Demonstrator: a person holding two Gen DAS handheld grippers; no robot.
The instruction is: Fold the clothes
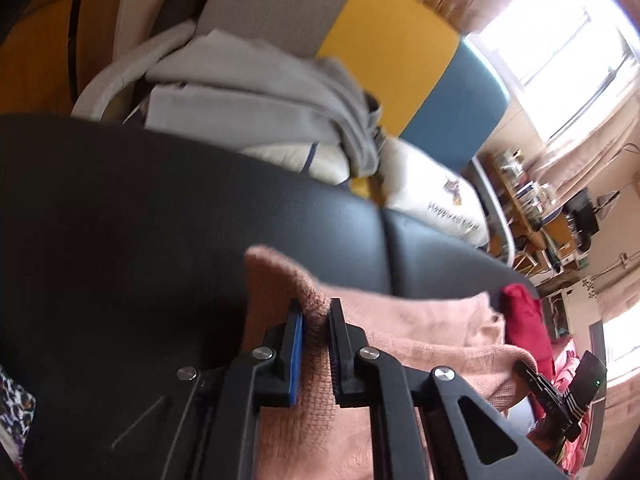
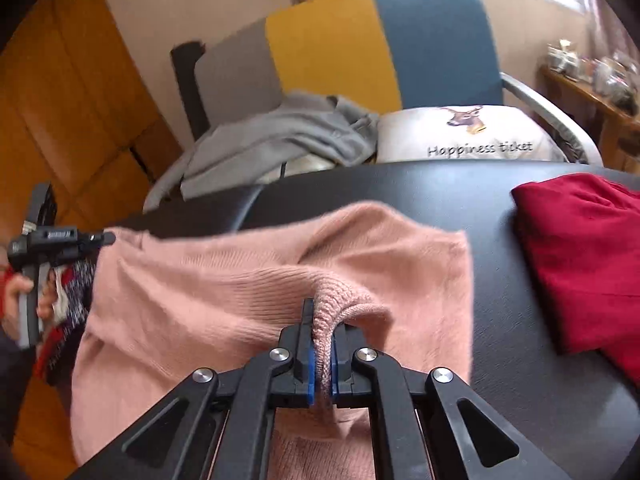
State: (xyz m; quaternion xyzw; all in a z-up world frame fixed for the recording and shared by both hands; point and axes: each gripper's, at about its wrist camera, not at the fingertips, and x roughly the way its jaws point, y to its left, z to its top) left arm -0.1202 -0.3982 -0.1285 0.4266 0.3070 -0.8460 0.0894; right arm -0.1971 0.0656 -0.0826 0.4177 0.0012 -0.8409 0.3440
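2 hand-held grippers, left [image 1: 316,312] and right [image 2: 322,320], each clamped on 1 pink sweater [image 2: 240,280]; 1 red garment [image 2: 580,248] beside

- A fold of the sweater [image 2: 248,280] sits between my right gripper's [image 2: 322,332] fingers, on the table [image 2: 500,272].
- Right of them lies a folded garment [image 2: 580,256].
- Behind the table, a pillow [image 2: 472,136] on a chair [image 2: 432,48].
- My left gripper [image 1: 316,320] pinches the sweater's far-left edge.
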